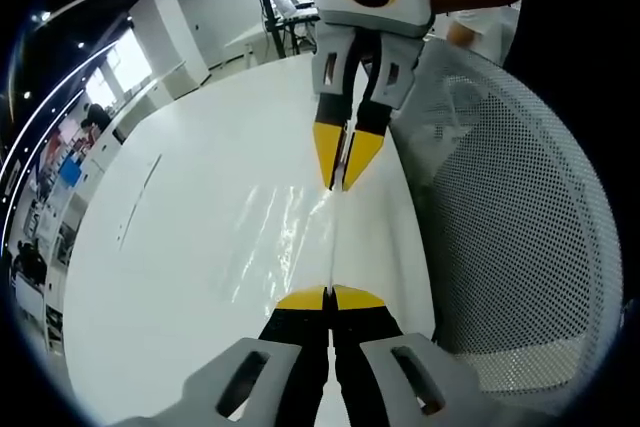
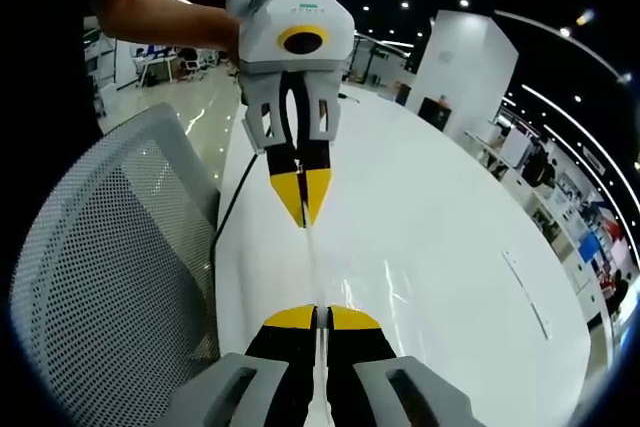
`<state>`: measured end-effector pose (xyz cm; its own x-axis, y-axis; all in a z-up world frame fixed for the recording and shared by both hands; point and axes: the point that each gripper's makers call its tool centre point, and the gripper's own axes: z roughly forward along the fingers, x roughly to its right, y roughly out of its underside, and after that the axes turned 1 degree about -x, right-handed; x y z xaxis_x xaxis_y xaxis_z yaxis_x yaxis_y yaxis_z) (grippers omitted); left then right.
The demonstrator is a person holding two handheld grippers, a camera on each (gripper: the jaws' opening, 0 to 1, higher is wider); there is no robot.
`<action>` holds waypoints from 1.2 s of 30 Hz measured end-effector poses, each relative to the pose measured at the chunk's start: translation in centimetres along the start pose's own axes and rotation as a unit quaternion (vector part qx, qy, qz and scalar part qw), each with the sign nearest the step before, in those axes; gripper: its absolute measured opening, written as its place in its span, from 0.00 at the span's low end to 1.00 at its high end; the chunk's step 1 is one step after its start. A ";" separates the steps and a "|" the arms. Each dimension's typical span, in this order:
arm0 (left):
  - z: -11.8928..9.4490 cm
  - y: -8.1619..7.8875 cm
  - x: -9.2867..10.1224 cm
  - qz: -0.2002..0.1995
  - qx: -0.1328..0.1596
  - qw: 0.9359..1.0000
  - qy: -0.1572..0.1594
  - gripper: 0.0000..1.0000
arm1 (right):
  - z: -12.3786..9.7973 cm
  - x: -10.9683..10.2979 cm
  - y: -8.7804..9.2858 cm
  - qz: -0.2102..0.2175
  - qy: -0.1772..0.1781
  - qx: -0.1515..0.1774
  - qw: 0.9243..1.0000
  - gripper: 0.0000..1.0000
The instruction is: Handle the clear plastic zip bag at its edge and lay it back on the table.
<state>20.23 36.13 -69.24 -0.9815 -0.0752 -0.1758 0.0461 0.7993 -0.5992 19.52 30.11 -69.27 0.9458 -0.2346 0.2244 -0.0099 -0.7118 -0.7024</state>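
Zip bag between both tools' shut jaws

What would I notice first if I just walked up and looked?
Two yellow-tipped grippers facing each other: the left gripper and the right gripper each pinch an end of the clear plastic zip bag, stretched between them over the white table. Beside the table stands a grey mesh chair.

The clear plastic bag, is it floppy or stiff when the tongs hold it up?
Probably floppy: the clear plastic zip bag lies wrinkled and shiny on the white table, pulled between left tongs and right tongs. Likely very light and slippery.
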 end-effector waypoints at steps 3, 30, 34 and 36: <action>0.0 0.0 -0.1 -0.001 0.000 1.000 0.000 0.00 | 0.0 0.0 0.0 0.001 0.000 0.001 1.000 0.00; -0.1 0.4 -0.2 -0.007 0.001 1.000 -0.006 0.00 | 0.0 0.2 0.2 0.001 0.001 -0.001 1.000 0.00; -0.1 0.6 -0.3 -0.008 0.002 1.000 -0.007 0.00 | 0.0 0.2 0.3 0.002 0.002 -0.002 1.000 0.00; -0.1 0.6 -0.3 -0.008 0.002 1.000 -0.007 0.00 | 0.0 0.2 0.3 0.002 0.002 -0.002 1.000 0.00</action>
<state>20.52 36.69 -69.49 -0.9796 -0.0961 -0.1764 0.0310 0.7953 -0.6054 19.74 29.84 -69.46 0.9448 -0.2392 0.2239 -0.0149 -0.7138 -0.7002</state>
